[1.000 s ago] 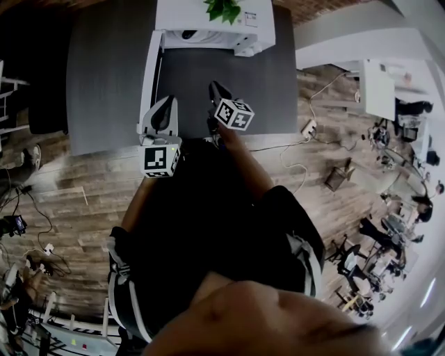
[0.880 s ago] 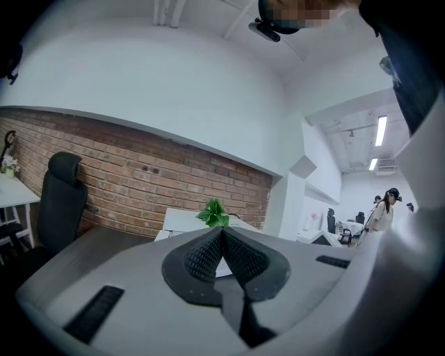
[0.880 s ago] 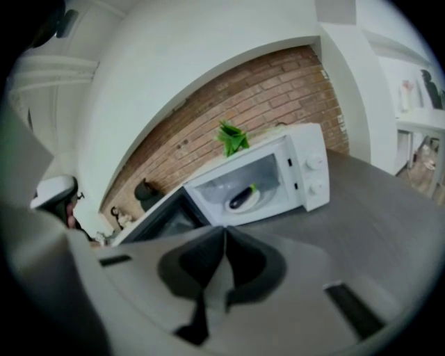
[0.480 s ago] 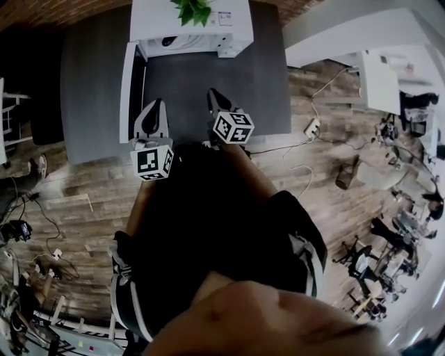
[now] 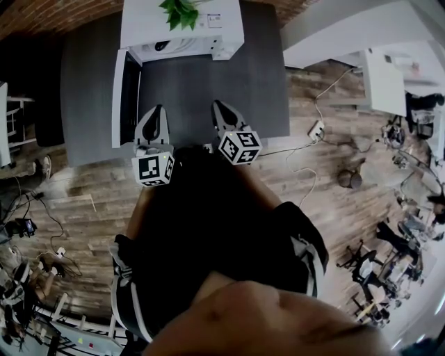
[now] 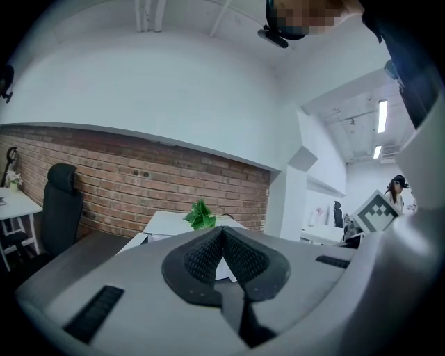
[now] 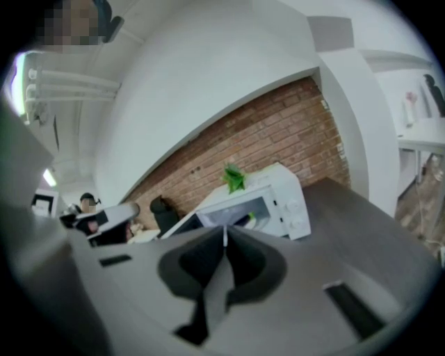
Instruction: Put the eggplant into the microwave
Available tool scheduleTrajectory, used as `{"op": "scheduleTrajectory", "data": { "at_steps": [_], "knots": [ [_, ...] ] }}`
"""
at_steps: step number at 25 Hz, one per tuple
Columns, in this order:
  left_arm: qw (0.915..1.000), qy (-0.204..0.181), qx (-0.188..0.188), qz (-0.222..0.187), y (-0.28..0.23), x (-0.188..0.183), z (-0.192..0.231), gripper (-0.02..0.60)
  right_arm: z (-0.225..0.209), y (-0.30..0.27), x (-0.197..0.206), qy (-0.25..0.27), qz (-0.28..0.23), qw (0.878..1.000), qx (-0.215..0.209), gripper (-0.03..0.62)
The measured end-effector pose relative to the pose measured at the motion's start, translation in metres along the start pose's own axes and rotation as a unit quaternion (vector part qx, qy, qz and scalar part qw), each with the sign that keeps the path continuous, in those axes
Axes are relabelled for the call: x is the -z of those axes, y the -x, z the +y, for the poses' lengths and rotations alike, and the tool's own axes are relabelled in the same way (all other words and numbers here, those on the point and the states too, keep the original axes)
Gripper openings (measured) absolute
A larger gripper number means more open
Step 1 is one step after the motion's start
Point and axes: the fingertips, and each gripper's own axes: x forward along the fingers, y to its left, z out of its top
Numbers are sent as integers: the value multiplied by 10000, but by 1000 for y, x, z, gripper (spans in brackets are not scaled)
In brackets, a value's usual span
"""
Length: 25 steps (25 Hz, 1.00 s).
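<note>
The white microwave [image 5: 182,28] stands at the far edge of the dark grey table [image 5: 208,76], its door [image 5: 118,97] swung open to the left. In the right gripper view a dark shape with a green bit [image 7: 250,221] lies inside the microwave [image 7: 281,198]; I cannot tell for sure that it is the eggplant. My left gripper [image 5: 154,110] and right gripper [image 5: 220,106] hover side by side over the table's near half, both pointing at the microwave. The left gripper [image 6: 222,229] is shut and empty. The right gripper [image 7: 224,228] is shut too, with nothing in it.
A green plant [image 5: 179,10] sits on top of the microwave. A black chair [image 6: 61,201] stands left of the table by the brick wall. Cables and a power strip [image 5: 313,131] lie on the wood floor to the right, near a white desk [image 5: 379,83].
Both grippers have drawn back from the microwave towards the table's near edge. The right one has also risen. More of the microwave and its open door shows in the head view.
</note>
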Motion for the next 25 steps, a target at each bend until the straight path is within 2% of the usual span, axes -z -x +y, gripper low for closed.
{"op": "scheduleTrajectory", "data": {
  "at_steps": [6,25],
  "knots": [
    [10000,34,11,55,1,9,-14,37,13,23,-6,78,-227,9996,-169,38],
    [9999,35,-9,116,2,14,-10,37,22,23,-3,275,-228,9989,-304,32]
  ]
}}
